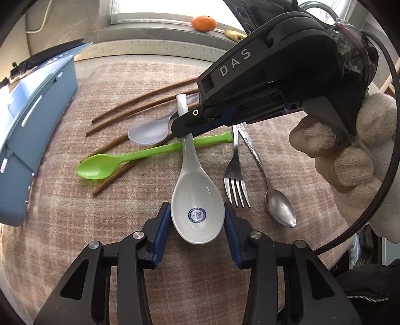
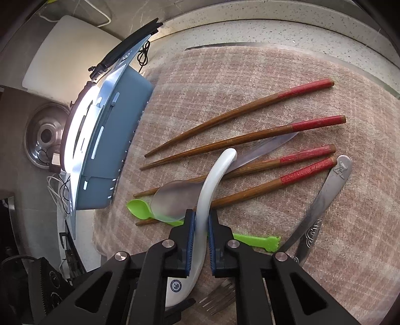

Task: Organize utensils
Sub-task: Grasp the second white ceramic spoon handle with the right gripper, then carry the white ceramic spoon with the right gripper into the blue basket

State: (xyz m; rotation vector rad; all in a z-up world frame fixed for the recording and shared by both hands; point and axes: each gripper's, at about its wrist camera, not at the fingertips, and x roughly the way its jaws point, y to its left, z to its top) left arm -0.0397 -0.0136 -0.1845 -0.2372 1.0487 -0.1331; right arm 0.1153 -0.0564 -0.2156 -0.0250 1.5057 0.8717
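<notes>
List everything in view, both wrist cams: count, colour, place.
ceramic soup spoon: 1, white with blue emblem, mid-cloth, over the green spoon's handle
green spoon: 1, lime plastic, left of the soup spoon's bowl
clear spoon: 1, translucent, behind the green one
chopsticks: 4, brown with red ends, back of cloth
fork: 1, steel, right of soup spoon
metal spoon: 1, steel, right of fork
organizer tray: 1, blue-grey, left edge
cloth: 1, pinkish plaid, under the utensils
orange: 1, back ledge
left gripper: open, fingers flank the spoon's bowl
right gripper: closed on the spoon's handle
gloved hand: 1, white, holds right gripper
</notes>
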